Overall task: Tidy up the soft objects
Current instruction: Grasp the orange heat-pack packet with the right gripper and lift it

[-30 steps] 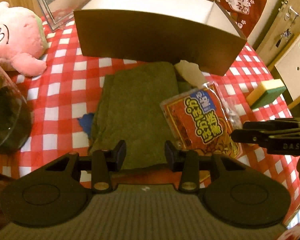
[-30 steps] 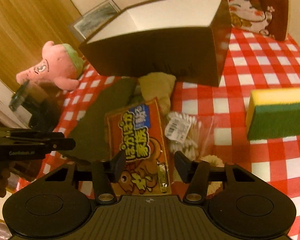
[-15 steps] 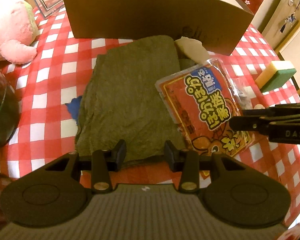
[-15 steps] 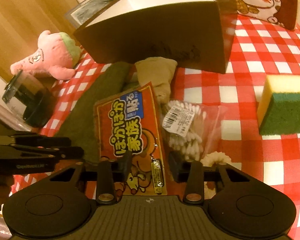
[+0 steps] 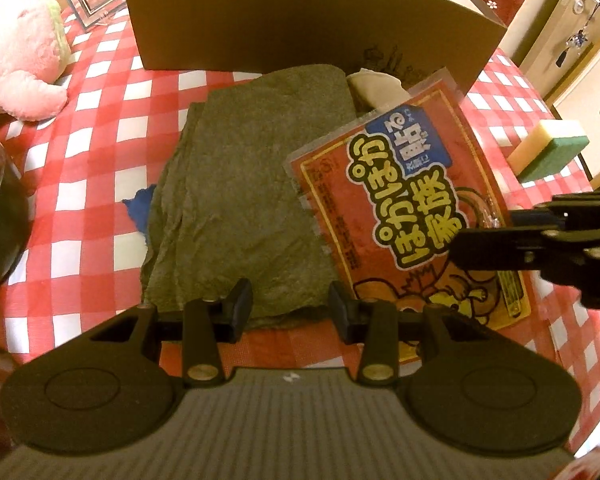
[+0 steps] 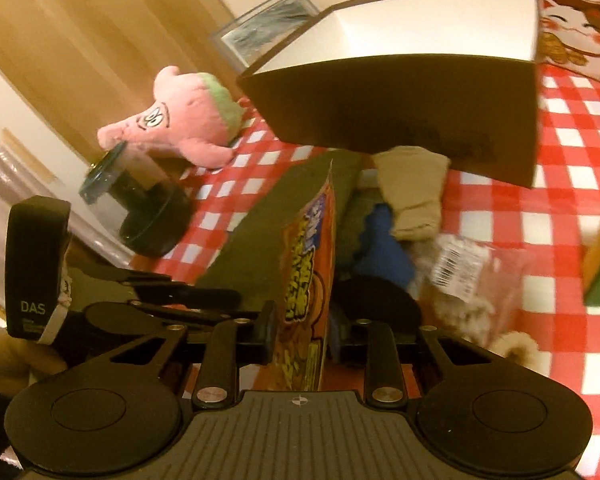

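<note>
Right gripper (image 6: 302,334) jaws closing on the orange heat-pack packet (image 6: 306,280), which stands on edge between them, tilted up off the green cloth (image 5: 244,184). Left gripper (image 5: 288,306) hangs part-open over the cloth's near edge, holding nothing. Best to finish the pinch before swinging toward the open box (image 6: 400,92), clearing its near wall.

A cloth (image 5: 244,200) lies spread on the checked table (image 5: 80,208) in front of a box (image 5: 300,28), with a packet (image 5: 404,216) tilted up along the cloth's right edge. A plush toy (image 5: 16,64) sits to the left of the box and a jar (image 6: 140,208) stands nearer than the toy. A sponge (image 5: 548,150) lies well to the right, and a bag of swabs (image 6: 460,280) lies between the packet and the sponge.
</note>
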Available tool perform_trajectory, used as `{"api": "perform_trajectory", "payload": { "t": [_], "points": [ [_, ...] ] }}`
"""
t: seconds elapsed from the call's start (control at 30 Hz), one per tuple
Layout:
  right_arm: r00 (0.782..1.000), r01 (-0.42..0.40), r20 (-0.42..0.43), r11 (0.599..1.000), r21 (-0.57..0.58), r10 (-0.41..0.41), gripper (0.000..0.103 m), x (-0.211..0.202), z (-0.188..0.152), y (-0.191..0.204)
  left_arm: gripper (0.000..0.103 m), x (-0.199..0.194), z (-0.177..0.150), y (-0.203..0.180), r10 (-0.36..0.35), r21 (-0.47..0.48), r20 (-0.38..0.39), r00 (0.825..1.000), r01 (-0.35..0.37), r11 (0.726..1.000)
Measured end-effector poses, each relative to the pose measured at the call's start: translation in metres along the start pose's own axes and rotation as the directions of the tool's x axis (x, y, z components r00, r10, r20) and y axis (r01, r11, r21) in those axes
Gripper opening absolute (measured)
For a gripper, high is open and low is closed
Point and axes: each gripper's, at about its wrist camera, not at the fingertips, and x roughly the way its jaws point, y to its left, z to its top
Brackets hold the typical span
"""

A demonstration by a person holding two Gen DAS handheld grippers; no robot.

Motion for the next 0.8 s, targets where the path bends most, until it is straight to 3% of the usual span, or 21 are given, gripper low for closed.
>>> {"api": "perform_trajectory", "payload": {
  "t": [0.23,0.37,0.5,0.67,0.8],
  "points": [
    [0.999,0.030,-0.026,0.999,-0.022,-0.030,0.004,0.018,0.004,0.012,0.039,-0.006,-0.001,0.006,-0.001,-0.011,0.008,1.000,0.001,1.000],
    [0.998,0.069,-0.003,0.997,-0.022,-0.069,0.002,0.011,0.005,0.021,0.040,-0.013,0.000,0.007,0.011,0.010,0.022,1.000,-0.011,1.000],
    [0.986,0.163,0.039,0.986,-0.041,-0.161,0.002,-0.011,0.007,0.028,0.045,-0.019,0.001,0.005,0.015,0.036,0.042,0.999,-0.017,0.999],
    [0.974,0.214,0.075,0.977,0.010,-0.214,0.002,-0.036,0.009,0.024,0.056,-0.019,0.010,-0.008,0.008,0.079,0.067,0.998,-0.013,0.997],
    [0.964,0.248,0.081,0.968,0.048,-0.251,0.002,-0.045,0.010,0.019,0.057,-0.009,0.019,-0.024,0.017,0.127,0.065,0.998,-0.025,0.992]
  ]
}}
